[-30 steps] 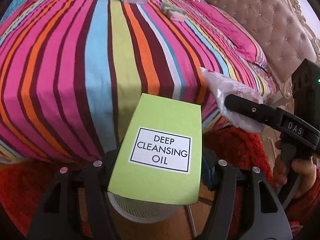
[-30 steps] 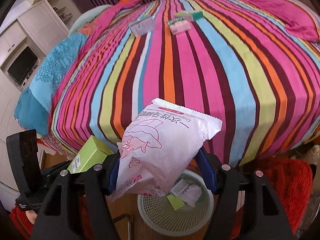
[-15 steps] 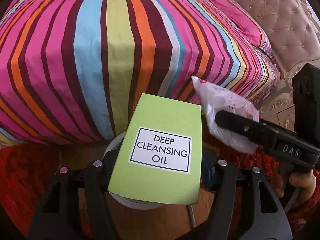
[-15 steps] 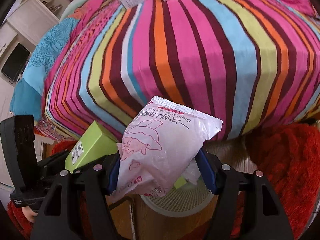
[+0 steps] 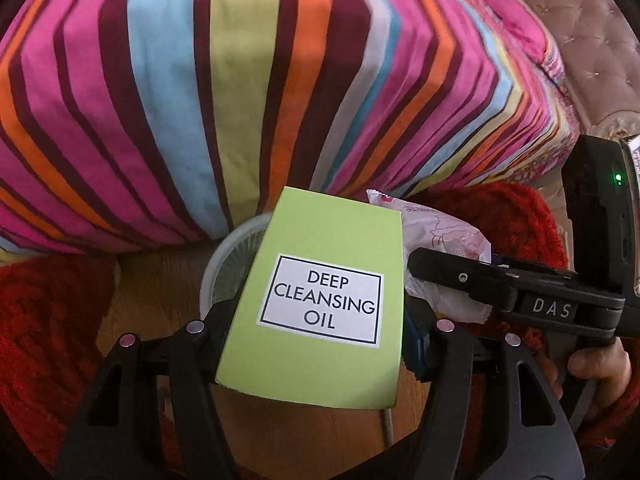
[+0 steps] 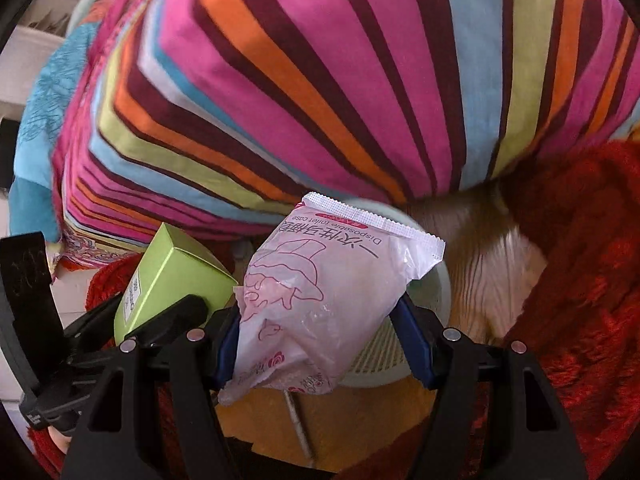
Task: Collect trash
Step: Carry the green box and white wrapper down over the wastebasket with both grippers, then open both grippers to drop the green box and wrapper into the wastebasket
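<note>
My left gripper (image 5: 316, 324) is shut on a lime-green box (image 5: 320, 300) labelled DEEP CLEANSING OIL and holds it over the pale mesh waste basket (image 5: 228, 256) on the floor. My right gripper (image 6: 320, 336) is shut on a pink-printed plastic packet (image 6: 320, 300) and holds it above the same basket (image 6: 384, 356). The right gripper (image 5: 452, 276) and its packet (image 5: 444, 236) also show in the left wrist view, just right of the box. The green box (image 6: 168, 280) shows at the left of the right wrist view. The basket's inside is mostly hidden.
The bed with its striped cover (image 5: 240, 80) hangs down just behind the basket. A red shaggy rug (image 6: 580, 280) lies on the wooden floor (image 6: 360, 420) on both sides. A tufted headboard (image 5: 592, 40) stands at the right. A turquoise blanket (image 6: 48, 100) lies at the left.
Both grippers have come down and in toward the basket with their items held. The bed top and the boxes lying on it have slid out of view.
</note>
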`<state>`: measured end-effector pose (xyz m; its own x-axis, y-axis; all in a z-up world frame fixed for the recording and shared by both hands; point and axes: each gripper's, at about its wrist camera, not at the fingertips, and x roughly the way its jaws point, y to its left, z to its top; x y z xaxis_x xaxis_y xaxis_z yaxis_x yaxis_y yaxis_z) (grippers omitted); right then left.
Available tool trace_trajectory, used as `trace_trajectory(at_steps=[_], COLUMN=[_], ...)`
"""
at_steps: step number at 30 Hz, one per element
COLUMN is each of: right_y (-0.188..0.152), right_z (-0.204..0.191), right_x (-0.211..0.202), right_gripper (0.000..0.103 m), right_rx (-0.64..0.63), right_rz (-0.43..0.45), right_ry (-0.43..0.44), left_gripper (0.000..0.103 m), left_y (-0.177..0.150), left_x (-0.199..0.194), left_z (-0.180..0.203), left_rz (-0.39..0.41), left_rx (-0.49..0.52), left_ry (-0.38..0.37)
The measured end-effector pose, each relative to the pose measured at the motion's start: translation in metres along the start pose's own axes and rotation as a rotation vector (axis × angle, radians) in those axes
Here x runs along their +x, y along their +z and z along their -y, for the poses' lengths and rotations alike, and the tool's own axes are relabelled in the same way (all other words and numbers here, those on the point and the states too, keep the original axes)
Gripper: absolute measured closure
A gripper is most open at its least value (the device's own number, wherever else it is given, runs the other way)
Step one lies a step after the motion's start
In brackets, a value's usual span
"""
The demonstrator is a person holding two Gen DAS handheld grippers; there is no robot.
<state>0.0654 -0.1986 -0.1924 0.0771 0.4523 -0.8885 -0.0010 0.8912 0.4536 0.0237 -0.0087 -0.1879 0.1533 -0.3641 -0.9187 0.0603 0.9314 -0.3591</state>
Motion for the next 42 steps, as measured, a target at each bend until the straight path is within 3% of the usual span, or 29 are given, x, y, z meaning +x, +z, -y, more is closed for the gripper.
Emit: trace_trajectory(at_steps=[19, 29, 37, 39, 40, 41, 42], right_y=[0.004, 0.004, 0.005, 0.004, 0.003, 0.003, 0.003], right_z=[0.018, 0.029, 0.027, 0.026, 0.027, 0.028, 0.029], right_x=[0.067, 0.088, 0.101, 0.103, 0.104, 0.104, 0.105], right_gripper=[0.04, 0.04, 0.039, 0.035, 0.027, 0.011, 0.008], right_rx=[0.166, 0.239, 0.227, 0.233, 0.238, 0.24, 0.243], right_rz=[-0.207, -0.272, -0.309, -0.319, -0.324, -0.327, -0.329], right_ry=[-0.019, -0.034, -0.029, -0.024, -0.029, -0.035, -0.042], left_gripper=[0.041, 0.041, 0.037, 0.022, 0.018, 0.018, 0.017], left_y=[-0.009, -0.01, -0.012, -0.014, -0.014, -0.014, -0.014], left_x=[0.072, 0.094, 0.107, 0.108, 0.109, 0.109, 0.109], left_z=[-0.023, -0.02, -0.018, -0.019, -0.02, -0.021, -0.023], left_rz=[-0.303, -0.385, -0.443, -0.454, -0.459, -0.461, -0.459], left_rx=[-0.11, -0.104, -0.088, -0.092, -0.099, -0.107, -0.116], left_ry=[0.055, 0.083, 0.065, 0.076, 0.078, 0.082, 0.084])
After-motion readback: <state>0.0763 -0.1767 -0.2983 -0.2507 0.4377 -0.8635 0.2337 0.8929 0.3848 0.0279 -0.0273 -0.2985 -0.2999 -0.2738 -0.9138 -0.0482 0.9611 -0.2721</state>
